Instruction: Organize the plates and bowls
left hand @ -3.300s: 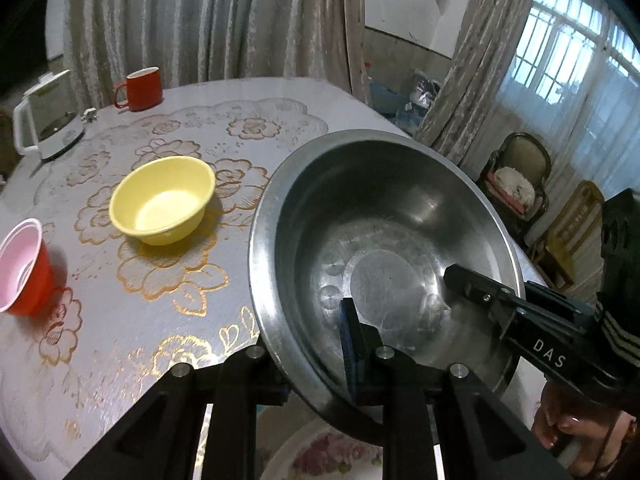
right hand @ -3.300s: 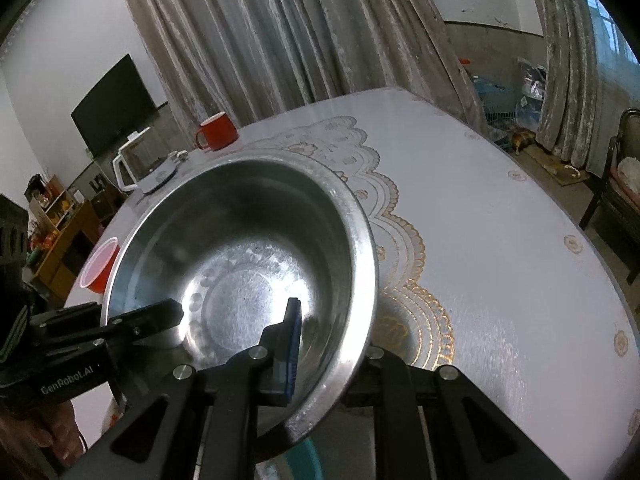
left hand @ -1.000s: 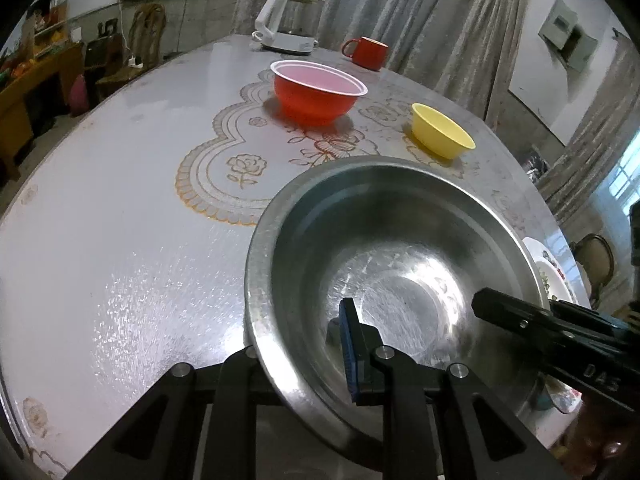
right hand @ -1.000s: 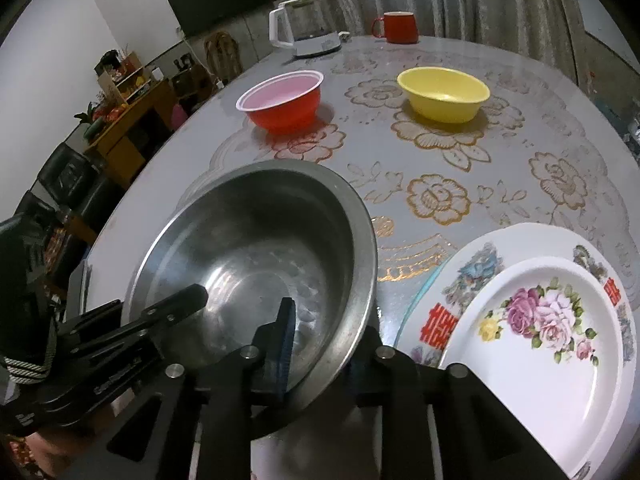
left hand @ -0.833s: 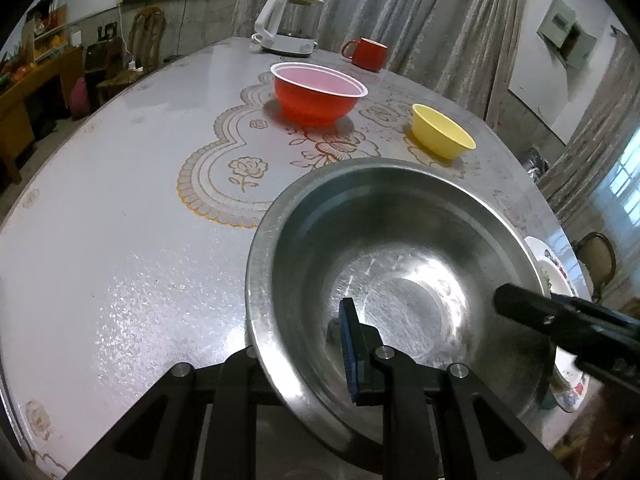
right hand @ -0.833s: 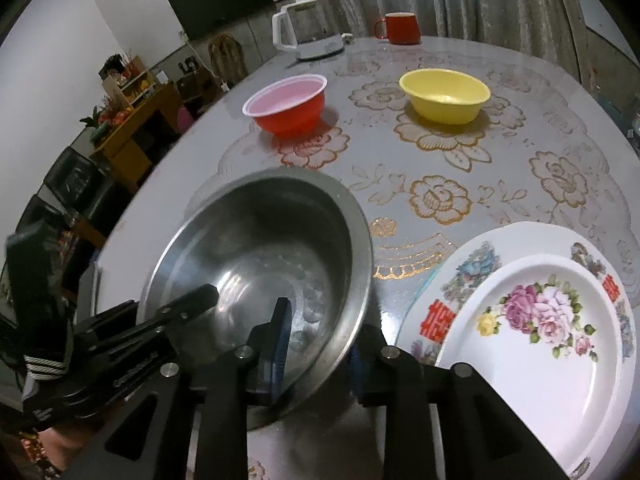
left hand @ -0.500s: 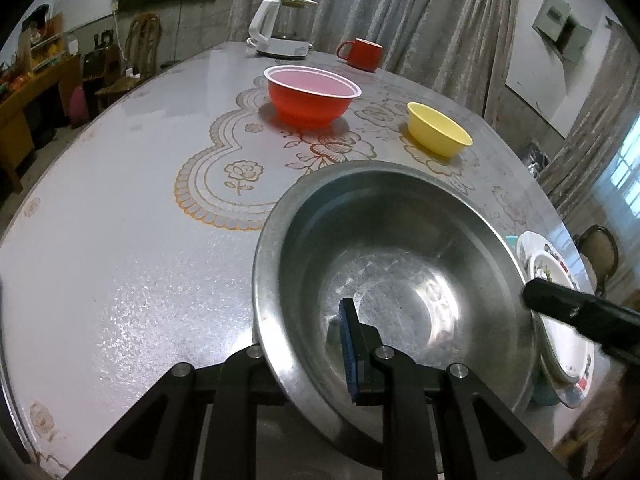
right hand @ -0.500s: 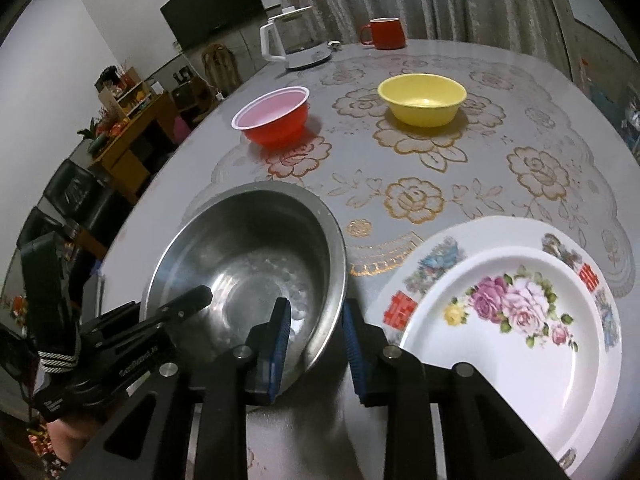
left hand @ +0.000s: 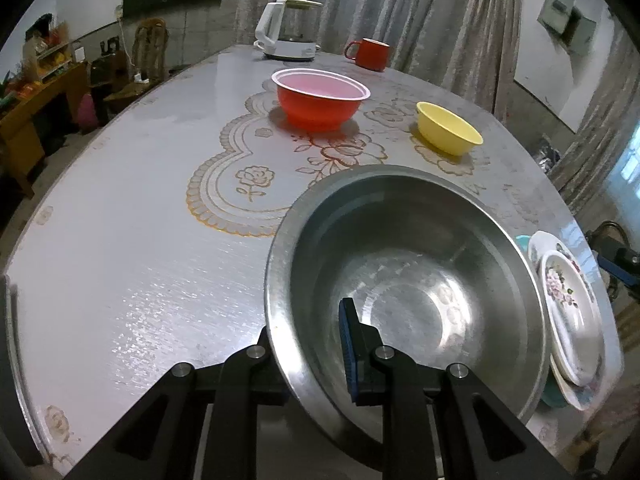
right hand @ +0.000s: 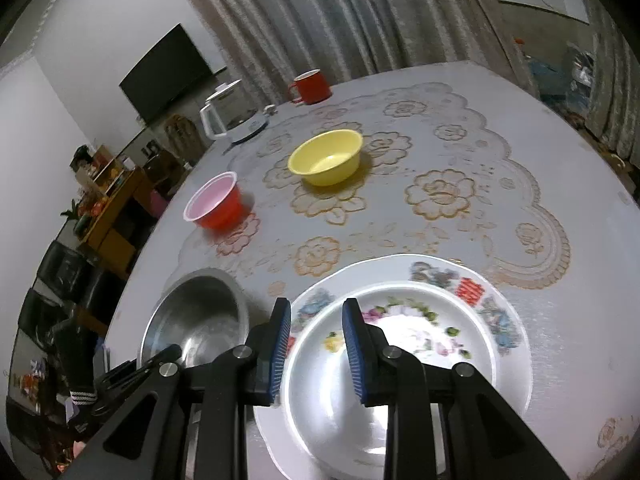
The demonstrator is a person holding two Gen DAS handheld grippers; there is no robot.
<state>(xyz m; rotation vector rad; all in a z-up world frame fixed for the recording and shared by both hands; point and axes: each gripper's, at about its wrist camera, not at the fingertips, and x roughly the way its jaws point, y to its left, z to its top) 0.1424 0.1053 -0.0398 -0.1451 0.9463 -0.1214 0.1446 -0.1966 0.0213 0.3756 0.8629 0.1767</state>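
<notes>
The left gripper [left hand: 316, 354] pinches the steel bowl [left hand: 404, 280] by its rim, the right gripper [right hand: 316, 344] empty, jaws narrowly parted; one-sided, it could tip onto nearby plates [right hand: 460, 300].

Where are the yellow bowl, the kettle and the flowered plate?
yellow bowl [right hand: 325, 157], right wrist view, inside of the bowl.
kettle [left hand: 286, 30], left wrist view, its clear body.
flowered plate [right hand: 416, 336], right wrist view, the painted centre.
</notes>
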